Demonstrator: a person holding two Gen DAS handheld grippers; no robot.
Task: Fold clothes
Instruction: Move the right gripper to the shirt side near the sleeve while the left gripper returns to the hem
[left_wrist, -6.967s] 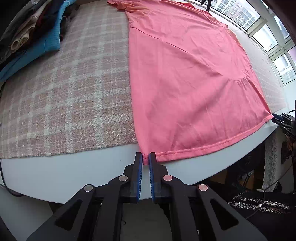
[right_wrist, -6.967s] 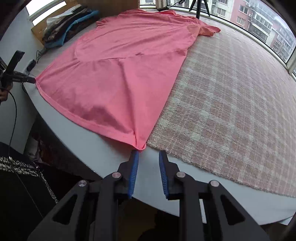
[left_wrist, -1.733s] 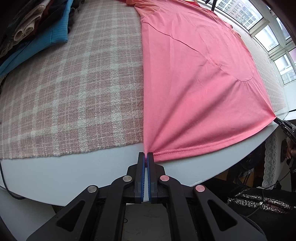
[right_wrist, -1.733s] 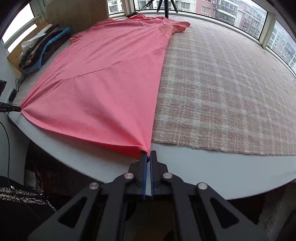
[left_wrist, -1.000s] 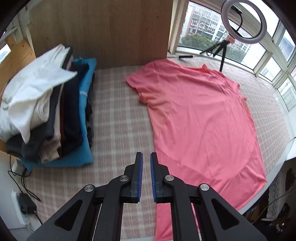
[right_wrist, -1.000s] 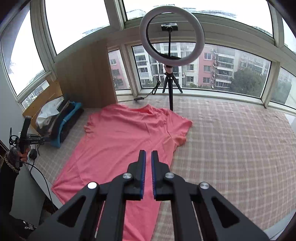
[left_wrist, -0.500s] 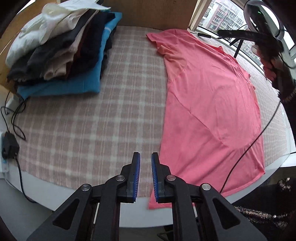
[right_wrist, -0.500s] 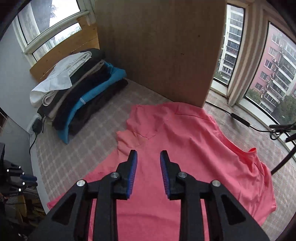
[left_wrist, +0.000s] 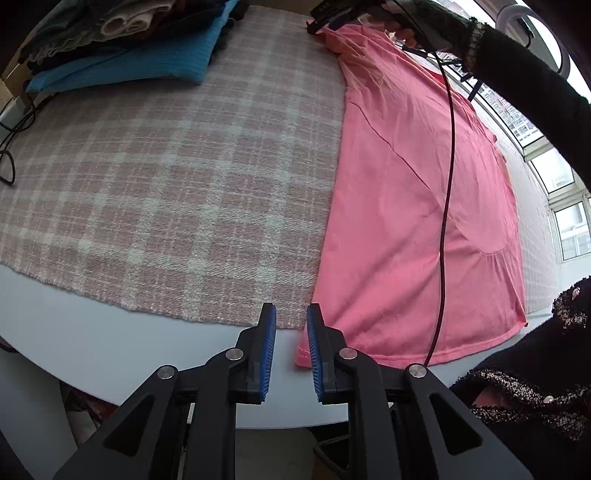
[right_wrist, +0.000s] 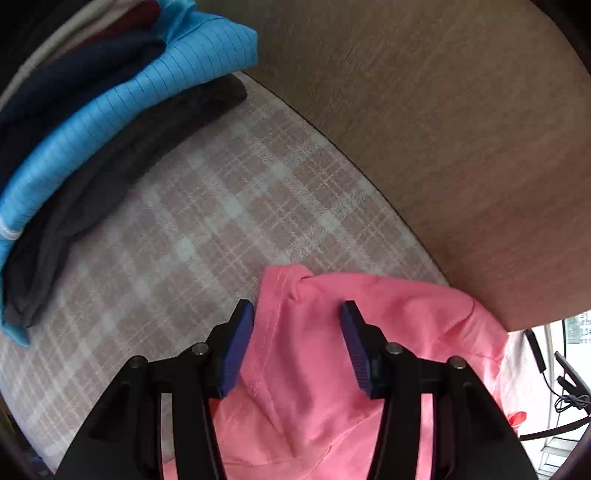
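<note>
A pink T-shirt (left_wrist: 417, 192) lies flat on the checked cloth, hem toward the near table edge. My left gripper (left_wrist: 290, 347) hovers at that edge just left of the hem's near corner; its jaws are opening, with nothing between them. In the right wrist view the shirt's sleeve (right_wrist: 295, 332) lies under my right gripper (right_wrist: 295, 345). The right jaws are opening wide, astride the sleeve's hemmed edge, and the pads do not press on it. The right gripper (left_wrist: 332, 14) also shows far off in the left wrist view, held by a dark-sleeved arm (left_wrist: 517, 62).
A stack of folded clothes (right_wrist: 92, 122) with a blue piece (left_wrist: 147, 62) lies at the far left. A wooden panel (right_wrist: 443, 129) stands behind the sleeve. A black cable (left_wrist: 447, 184) hangs across the shirt. White table edge (left_wrist: 110, 339) runs below the checked cloth (left_wrist: 166, 177).
Both grippers let go of the hem corners, rose, then came down. The left went back to the hem's near corner; the right swung over to the far sleeve. Both jaws spread wider.
</note>
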